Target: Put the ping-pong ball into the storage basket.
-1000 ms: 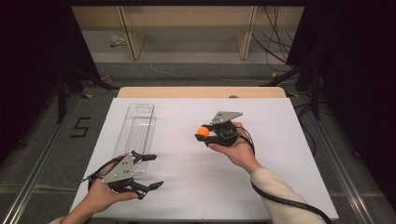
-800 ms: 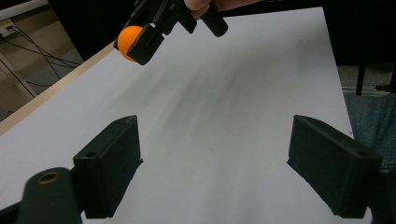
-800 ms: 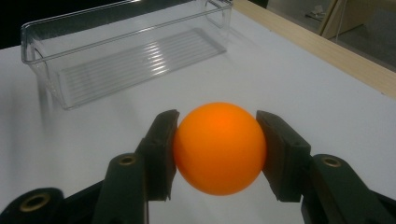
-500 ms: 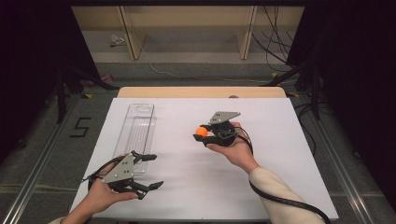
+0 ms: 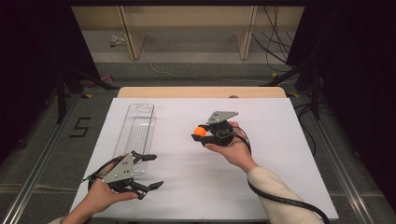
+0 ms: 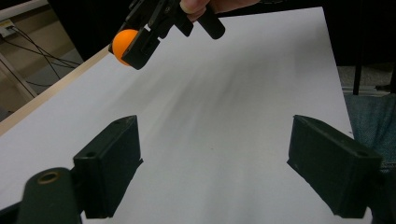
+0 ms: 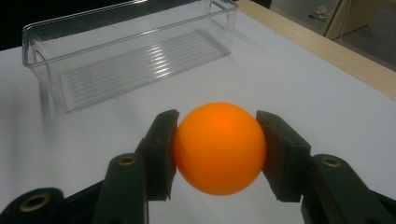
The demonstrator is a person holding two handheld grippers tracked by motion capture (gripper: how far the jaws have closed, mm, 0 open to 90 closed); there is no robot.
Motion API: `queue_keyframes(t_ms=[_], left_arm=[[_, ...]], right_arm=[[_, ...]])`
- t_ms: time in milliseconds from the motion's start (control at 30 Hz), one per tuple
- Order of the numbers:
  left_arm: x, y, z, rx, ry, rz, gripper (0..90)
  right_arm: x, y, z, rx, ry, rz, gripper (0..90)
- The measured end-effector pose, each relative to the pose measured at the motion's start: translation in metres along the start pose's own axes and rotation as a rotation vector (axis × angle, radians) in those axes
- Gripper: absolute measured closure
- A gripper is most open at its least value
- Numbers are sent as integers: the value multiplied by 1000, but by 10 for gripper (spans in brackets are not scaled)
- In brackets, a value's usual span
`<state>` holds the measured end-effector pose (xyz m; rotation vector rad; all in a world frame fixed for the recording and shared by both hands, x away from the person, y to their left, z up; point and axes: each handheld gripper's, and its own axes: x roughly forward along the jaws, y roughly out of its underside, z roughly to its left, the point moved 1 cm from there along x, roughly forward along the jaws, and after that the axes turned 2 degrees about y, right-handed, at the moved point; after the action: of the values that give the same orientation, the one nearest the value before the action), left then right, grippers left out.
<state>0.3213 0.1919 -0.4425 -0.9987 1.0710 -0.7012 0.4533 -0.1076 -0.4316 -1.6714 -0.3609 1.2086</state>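
A: What does the right claw [image 7: 217, 151] have?

B: An orange ball [image 7: 219, 147]. Both pads press on it, one on each side, so it sits clamped between the jaws. In the high view the right claw [image 5: 201, 135] is held over the white worktop [image 5: 280, 140], with the ball [image 5: 200, 131] at its tip, facing the tray.

A: The tray?

B: A clear plastic tray [image 5: 136, 130], long and narrow, with a ribbed floor. From the right gripper view the tray [image 7: 126, 51] lies ahead of the ball, well apart from it, and nothing lies in it.

A: And the left claw?

B: The left claw [image 6: 231, 170] stands wide, with bare worktop [image 6: 224, 107] between its jaws. It grips nothing. In the high view the left claw [image 5: 153, 171] sits just beside the near end of the tray, one jaw almost at the tray's near wall; I cannot tell whether it touches.

A: Can the left side see the ball?

B: Yes. In the left gripper view the ball [image 6: 122, 43] shows at the top, up and away from the left claw, pinched in the right claw [image 6: 133, 46], with fingers [image 6: 196, 4] of the person's hand above it.

A: What lies beyond the tray?

B: A strip of wood [image 5: 201, 92] along the worktop's far edge. The person's right sleeve [image 5: 275, 196] comes in on the side of the worktop away from the tray.
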Motion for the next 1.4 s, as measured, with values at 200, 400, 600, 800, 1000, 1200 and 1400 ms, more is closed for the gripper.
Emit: queue_keyframes(t_ms=[200, 400, 600, 800, 1000, 1200, 1400], left_arm=[[0, 0, 0, 0, 0, 0, 166], [0, 0, 0, 0, 0, -1, 166], [0, 0, 0, 0, 0, -1, 167], [0, 0, 0, -1, 0, -1, 166], [0, 0, 0, -1, 0, -1, 167], [0, 0, 0, -1, 0, -1, 166], [0, 0, 0, -1, 1, -1, 167]], right_arm=[[2, -1, 0, -1, -1, 0, 515], [3, -2, 1, -2, -2, -1, 515], [5, -3, 2, -3, -5, 0, 515], [8, -4, 4, -3, -7, 0, 515], [12, -6, 6, -6, -14, -3, 515], [13, -7, 7, -8, -16, 0, 515], [16, -8, 8, -6, -18, -1, 515]])
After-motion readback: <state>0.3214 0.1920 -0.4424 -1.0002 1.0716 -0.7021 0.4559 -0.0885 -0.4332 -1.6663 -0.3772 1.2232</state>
